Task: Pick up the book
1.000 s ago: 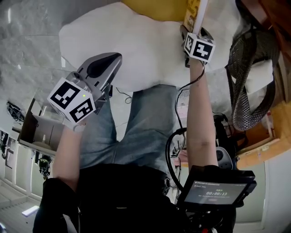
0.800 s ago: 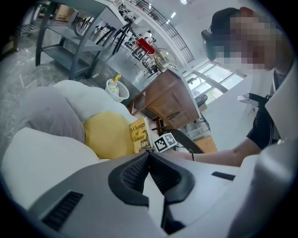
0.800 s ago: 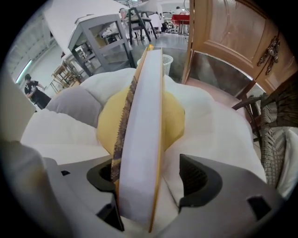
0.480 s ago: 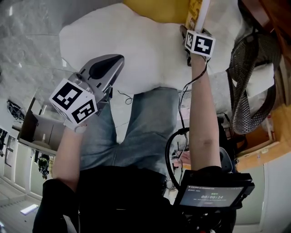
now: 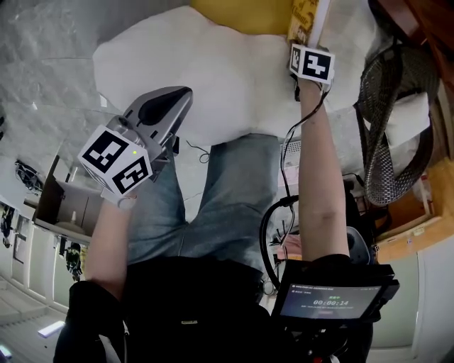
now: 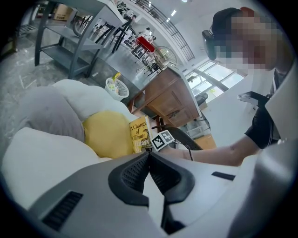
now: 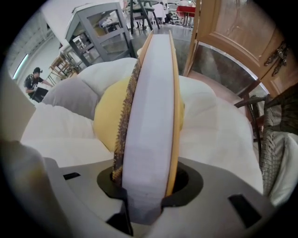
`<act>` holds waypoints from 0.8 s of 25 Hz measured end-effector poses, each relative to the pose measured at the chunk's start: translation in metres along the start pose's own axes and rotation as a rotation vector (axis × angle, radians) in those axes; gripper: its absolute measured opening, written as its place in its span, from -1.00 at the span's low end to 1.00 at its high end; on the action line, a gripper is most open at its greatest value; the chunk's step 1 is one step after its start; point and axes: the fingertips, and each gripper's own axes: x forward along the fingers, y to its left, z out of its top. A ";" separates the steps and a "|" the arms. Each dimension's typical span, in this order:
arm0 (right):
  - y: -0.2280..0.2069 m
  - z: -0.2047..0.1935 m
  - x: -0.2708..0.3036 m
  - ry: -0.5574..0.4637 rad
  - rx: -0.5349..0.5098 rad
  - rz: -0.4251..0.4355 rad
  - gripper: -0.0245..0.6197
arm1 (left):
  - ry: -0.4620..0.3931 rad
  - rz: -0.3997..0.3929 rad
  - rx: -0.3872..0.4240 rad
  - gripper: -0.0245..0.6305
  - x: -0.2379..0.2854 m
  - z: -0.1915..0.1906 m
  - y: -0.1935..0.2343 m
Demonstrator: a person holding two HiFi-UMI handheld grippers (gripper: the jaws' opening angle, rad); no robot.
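Observation:
The book (image 5: pixel 305 20) has a yellow cover and stands on edge against a yellow pillow (image 5: pixel 241 13) on a white cushioned seat (image 5: pixel 213 78). My right gripper (image 5: pixel 305 48) points down onto it. In the right gripper view the book (image 7: pixel 151 107) fills the gap of the right gripper (image 7: pixel 142 179); its jaws have just been closing and the pads press on both covers. My left gripper (image 5: pixel 177 99) hangs in the air at the left, shut, with nothing in it. From the left gripper (image 6: pixel 149 155) I see the book's front (image 6: pixel 139 135) and the right gripper's marker cube (image 6: pixel 162 139).
A wooden cabinet (image 7: pixel 237 32) stands behind the seat. A woven mesh chair (image 5: pixel 390 127) is at the right. A cardboard box (image 5: pixel 64 205) lies on the floor at the left. A screen device (image 5: pixel 333 298) hangs at my chest, with a cable running to the right hand.
My right hand has shifted slightly toward the book at the top of the head view. The left gripper has stayed where it was.

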 end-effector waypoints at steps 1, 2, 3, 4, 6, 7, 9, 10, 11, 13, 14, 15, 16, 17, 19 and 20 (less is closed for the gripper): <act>-0.004 -0.001 0.000 0.002 0.007 -0.004 -0.39 | 0.005 -0.003 0.003 -0.88 0.001 0.000 0.000; -0.006 -0.002 0.000 0.006 0.009 -0.003 -0.40 | 0.008 -0.005 0.006 -0.88 0.001 -0.001 -0.001; -0.007 -0.003 -0.001 0.011 0.005 0.000 -0.40 | 0.008 -0.006 0.006 -0.88 0.001 -0.001 -0.002; -0.006 -0.003 -0.003 0.015 -0.002 0.001 -0.40 | 0.008 -0.006 0.007 -0.88 0.000 -0.001 -0.004; -0.002 -0.002 -0.013 0.011 -0.008 -0.001 -0.41 | 0.008 -0.008 0.016 -0.88 -0.006 0.004 -0.009; 0.001 -0.001 -0.021 0.002 -0.001 -0.002 -0.41 | 0.010 -0.012 0.027 -0.88 -0.010 0.007 -0.013; 0.005 0.002 -0.037 -0.022 0.022 0.000 -0.41 | 0.018 -0.020 0.050 -0.88 -0.016 0.015 -0.019; 0.005 0.003 -0.043 -0.034 0.031 0.003 -0.41 | 0.022 -0.023 0.060 -0.88 -0.016 0.017 -0.022; 0.003 0.002 -0.049 -0.044 0.039 0.006 -0.41 | 0.023 -0.026 0.067 -0.88 -0.015 0.020 -0.026; -0.001 0.000 -0.061 -0.057 0.051 0.009 -0.41 | 0.023 -0.031 0.082 -0.88 -0.014 0.025 -0.036; -0.002 -0.001 -0.069 -0.065 0.057 0.014 -0.41 | 0.024 -0.031 0.091 -0.88 -0.015 0.028 -0.041; -0.002 0.000 -0.078 -0.074 0.064 0.021 -0.41 | 0.023 -0.032 0.102 -0.88 -0.017 0.032 -0.047; -0.003 0.001 -0.087 -0.085 0.073 0.029 -0.41 | 0.022 -0.033 0.113 -0.88 -0.018 0.036 -0.053; -0.004 0.002 -0.096 -0.096 0.082 0.037 -0.41 | 0.021 -0.036 0.124 -0.88 -0.019 0.040 -0.059; -0.009 0.003 -0.114 -0.117 0.097 0.044 -0.41 | 0.020 -0.046 0.146 -0.88 -0.019 0.047 -0.071; -0.010 0.003 -0.124 -0.127 0.105 0.048 -0.41 | 0.024 -0.049 0.157 -0.88 -0.020 0.049 -0.076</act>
